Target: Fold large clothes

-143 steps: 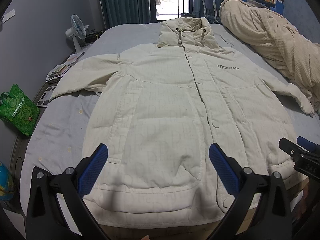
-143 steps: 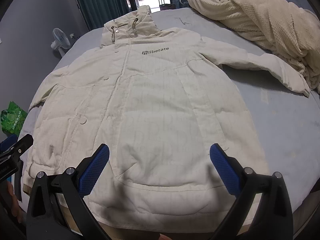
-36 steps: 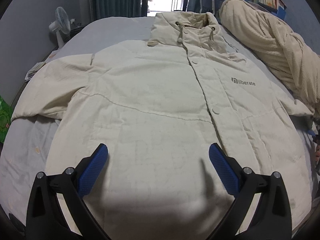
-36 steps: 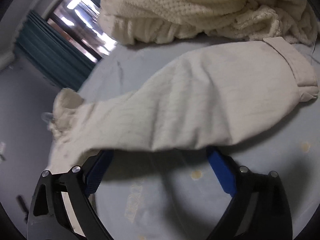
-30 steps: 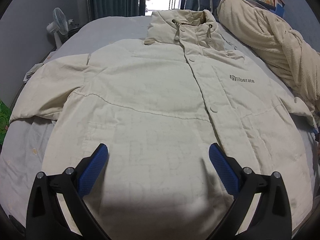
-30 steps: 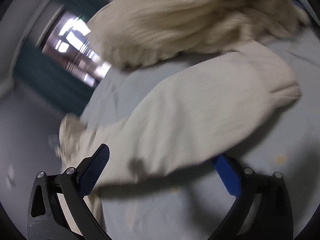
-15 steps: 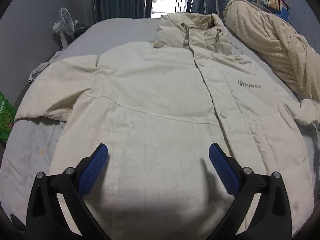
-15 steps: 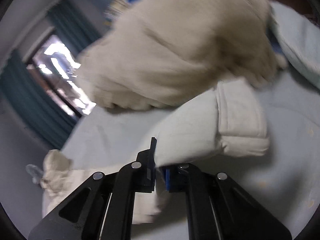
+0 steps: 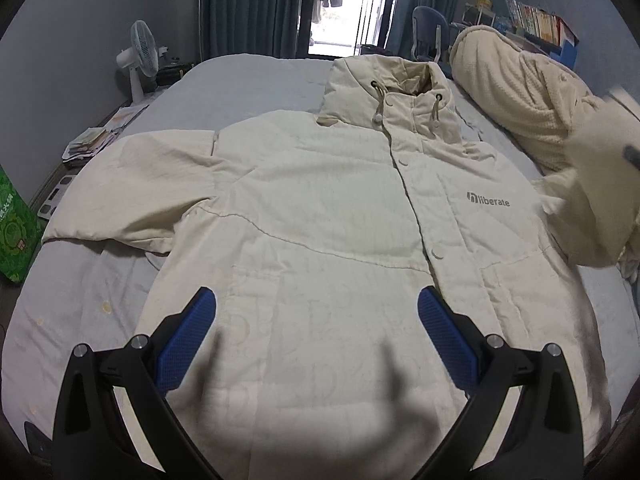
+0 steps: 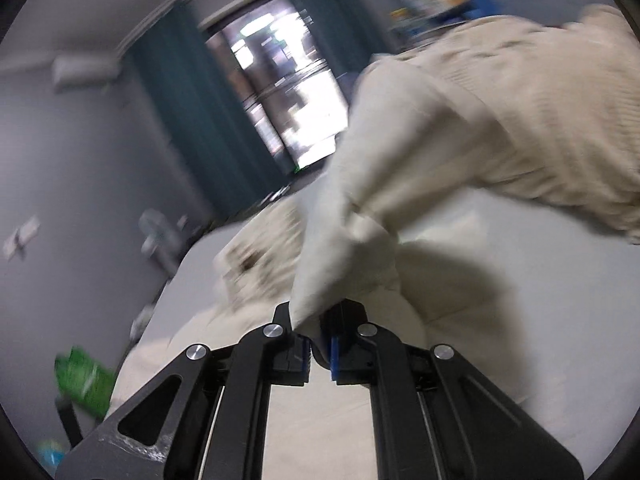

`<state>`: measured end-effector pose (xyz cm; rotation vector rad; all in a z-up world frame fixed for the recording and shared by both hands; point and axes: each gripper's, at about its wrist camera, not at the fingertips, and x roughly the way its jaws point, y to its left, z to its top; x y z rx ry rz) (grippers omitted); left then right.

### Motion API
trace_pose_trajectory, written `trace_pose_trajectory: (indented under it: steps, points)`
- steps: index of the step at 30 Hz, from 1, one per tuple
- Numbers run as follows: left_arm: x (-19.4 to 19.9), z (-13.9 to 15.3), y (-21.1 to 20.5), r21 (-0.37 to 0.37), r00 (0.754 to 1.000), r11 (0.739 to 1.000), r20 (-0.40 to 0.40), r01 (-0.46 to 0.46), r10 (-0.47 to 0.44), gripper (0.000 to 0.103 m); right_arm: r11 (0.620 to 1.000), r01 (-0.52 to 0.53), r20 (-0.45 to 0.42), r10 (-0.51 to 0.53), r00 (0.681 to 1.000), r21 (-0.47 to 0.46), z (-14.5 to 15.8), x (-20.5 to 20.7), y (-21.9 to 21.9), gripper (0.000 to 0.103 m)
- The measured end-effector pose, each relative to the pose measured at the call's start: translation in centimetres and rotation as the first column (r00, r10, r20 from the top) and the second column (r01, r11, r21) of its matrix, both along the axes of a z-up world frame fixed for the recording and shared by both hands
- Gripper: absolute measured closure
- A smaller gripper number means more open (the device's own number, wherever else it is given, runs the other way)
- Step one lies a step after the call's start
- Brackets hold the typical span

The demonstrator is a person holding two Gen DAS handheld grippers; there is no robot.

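1. Grey-sheeted bed [image 9: 248, 80] fills the room's middle; teal curtains [image 9: 248, 4] and a glazed door [image 9: 344, 4] stand behind it.
2. Far left, left wrist view: a green bag [image 9: 14, 236] leans beside the bed, with papers [image 9: 88, 144] on the floor and a white pedestal fan [image 9: 140, 60] near the bed's far left corner.
3. Cream hooded jacket [image 9: 320, 240] lies face up and buttoned on the bed, hood toward the door. Its sleeve on the view's left [image 9: 132, 196] is spread flat on the sheet. A grey "liberate" logo [image 9: 488, 200] sits on the chest.
4. Left gripper [image 9: 316, 336] hovers above the jacket's lower front. Its blue-padded fingers [image 9: 186, 344] are spread wide and hold nothing.
5. Right of the jacket, a cream knitted blanket [image 9: 520, 96] is heaped along the bed's edge; a bookshelf [image 9: 536, 24] stands behind it.
6. Far right, the other sleeve [image 9: 596, 200] is raised off the bed and blurred.
7. Right wrist view, blurred: right gripper [image 10: 319, 350] has its fingers closed to a narrow gap, pinching the sleeve fabric [image 10: 344, 248], which rises from the jaws, with the blanket [image 10: 540, 120] behind.
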<state>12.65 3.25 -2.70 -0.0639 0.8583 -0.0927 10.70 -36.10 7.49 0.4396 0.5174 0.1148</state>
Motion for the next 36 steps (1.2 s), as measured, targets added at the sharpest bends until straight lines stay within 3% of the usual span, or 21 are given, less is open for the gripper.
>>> trace_pose_trajectory:
  steps: [6,12,19,25,28,31,33,34,35,36]
  points:
    - [-0.6,0.4,0.6,-0.012,1.000,1.000,0.005,0.003,-0.003,0.006,0.970,-0.244,-0.078,0.242,0.967,-0.013,-2.1,1.5,10.6,0.097]
    - [-0.8,0.4,1.0,-0.005,1.000,1.000,0.001,0.004,-0.004,0.007,0.936,-0.352,-0.230,0.337,0.913,-0.028,-6.8,2.8,16.3,0.095]
    - [-0.3,0.0,1.2,-0.018,1.000,1.000,-0.008,-0.001,0.000,0.007,0.922,-0.388,-0.364,0.358,0.860,-0.009,-9.0,2.7,18.0,0.089]
    - [0.6,-0.1,1.2,-0.091,1.000,0.996,-0.019,0.010,-0.012,0.007,0.935,-0.353,-0.376,0.338,0.862,0.031,-8.9,-0.8,16.1,0.085]
    - [0.9,0.0,0.9,-0.138,0.999,0.990,-0.029,0.024,-0.029,0.007,0.933,-0.359,-0.394,0.321,0.861,-0.024,-8.7,-2.2,15.5,0.081]
    - [0.7,0.3,0.4,-0.133,0.998,0.990,-0.029,0.049,-0.053,0.007,0.913,-0.394,-0.428,0.314,0.848,-0.110,-9.2,-3.1,15.6,0.078]
    - [0.5,0.6,0.1,-0.124,0.998,0.991,-0.019,0.059,-0.062,0.007,0.898,-0.407,-0.424,0.309,0.852,-0.164,-9.2,-3.8,15.7,0.072]
    - [0.5,0.7,0.1,-0.123,0.998,0.991,-0.017,0.059,-0.061,0.007,0.889,-0.413,-0.431,0.300,0.851,-0.197,-9.3,-3.9,16.0,0.049]
    - [0.5,0.8,0.1,-0.126,0.998,0.990,-0.016,0.057,-0.060,0.007,0.875,-0.402,-0.430,0.263,0.864,-0.270,-9.3,-4.2,16.4,0.010]
    - [0.5,0.8,0.2,-0.132,0.998,0.990,-0.015,0.056,-0.059,0.007,0.863,-0.399,-0.401,0.261,0.878,-0.310,-9.1,-4.7,16.6,0.007]
